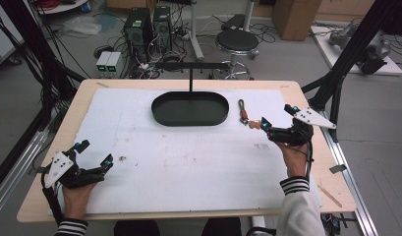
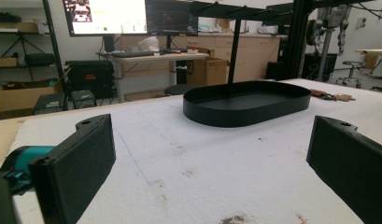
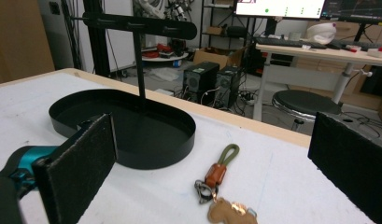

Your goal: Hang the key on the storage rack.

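Observation:
A black oval tray [image 1: 189, 123] sits at the middle back of the white mat, and a thin T-shaped stand [image 1: 190, 81] rises from it. Right of the tray lies a keychain [image 1: 244, 114] with an olive loop, a brown leather tab, a metal clasp and a tan charm. My right gripper [image 1: 276, 115] hovers just right of the keychain, open, nothing between its jaws. In the right gripper view the keychain [image 3: 216, 175] lies between and ahead of the jaws, with the tray [image 3: 156, 156] to the left. My left gripper [image 1: 96, 153] rests open at the front left, facing the tray [image 2: 247, 114].
A white mat [image 1: 188, 167] covers most of the wooden table, with a small dark smudge [image 1: 123, 158] near the left gripper. Black frame posts [image 1: 346, 59] stand at both sides. A stool [image 1: 237, 42] and computer towers [image 1: 149, 27] stand on the floor beyond the far edge.

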`<state>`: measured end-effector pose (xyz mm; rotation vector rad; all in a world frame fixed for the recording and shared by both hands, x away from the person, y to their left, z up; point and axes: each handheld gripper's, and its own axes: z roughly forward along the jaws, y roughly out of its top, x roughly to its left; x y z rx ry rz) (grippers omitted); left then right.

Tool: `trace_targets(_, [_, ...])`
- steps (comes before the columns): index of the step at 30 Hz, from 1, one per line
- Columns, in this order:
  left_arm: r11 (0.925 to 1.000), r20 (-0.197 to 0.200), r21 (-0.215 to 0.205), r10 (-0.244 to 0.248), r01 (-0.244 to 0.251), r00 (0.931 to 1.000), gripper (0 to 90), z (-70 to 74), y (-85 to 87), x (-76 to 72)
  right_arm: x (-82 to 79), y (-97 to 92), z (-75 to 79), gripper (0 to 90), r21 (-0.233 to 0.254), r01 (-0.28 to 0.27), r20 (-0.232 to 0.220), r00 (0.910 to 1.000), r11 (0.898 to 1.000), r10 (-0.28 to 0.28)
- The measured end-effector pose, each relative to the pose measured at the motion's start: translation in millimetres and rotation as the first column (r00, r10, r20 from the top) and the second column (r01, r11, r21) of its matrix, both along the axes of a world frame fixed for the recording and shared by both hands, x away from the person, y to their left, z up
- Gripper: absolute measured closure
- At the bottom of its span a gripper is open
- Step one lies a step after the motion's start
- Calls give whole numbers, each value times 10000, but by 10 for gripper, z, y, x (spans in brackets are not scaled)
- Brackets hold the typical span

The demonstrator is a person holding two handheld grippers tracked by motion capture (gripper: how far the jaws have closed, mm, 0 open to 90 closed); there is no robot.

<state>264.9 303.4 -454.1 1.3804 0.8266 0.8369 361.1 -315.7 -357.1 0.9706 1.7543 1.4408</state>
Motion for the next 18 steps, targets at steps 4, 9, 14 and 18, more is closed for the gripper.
trace_targets(4, [10000, -2, 48, 3, -3, 10000, 17, 1, -1, 1, 187, 36, 126, 3, -146, 112, -574, 9983, 9998, -121])
trace_targets(9, [10000, -6, 56, 6, -6, 10000, 17, 1, -2, 1, 427, 84, 262, 3, -271, 127, -1156, 9932, 9996, -157])
trace_targets(14, [10000, -5, 55, 14, -14, 10000, 17, 1, -2, 1, 613, 152, 349, 3, -746, 247, -1614, 9862, 9969, -365])
trace_targets(18, [10000, -1, 90, 18, -18, 10000, 17, 1, -4, 1, 768, 200, 393, 3, -1189, 210, -2075, 9772, 9927, -455])
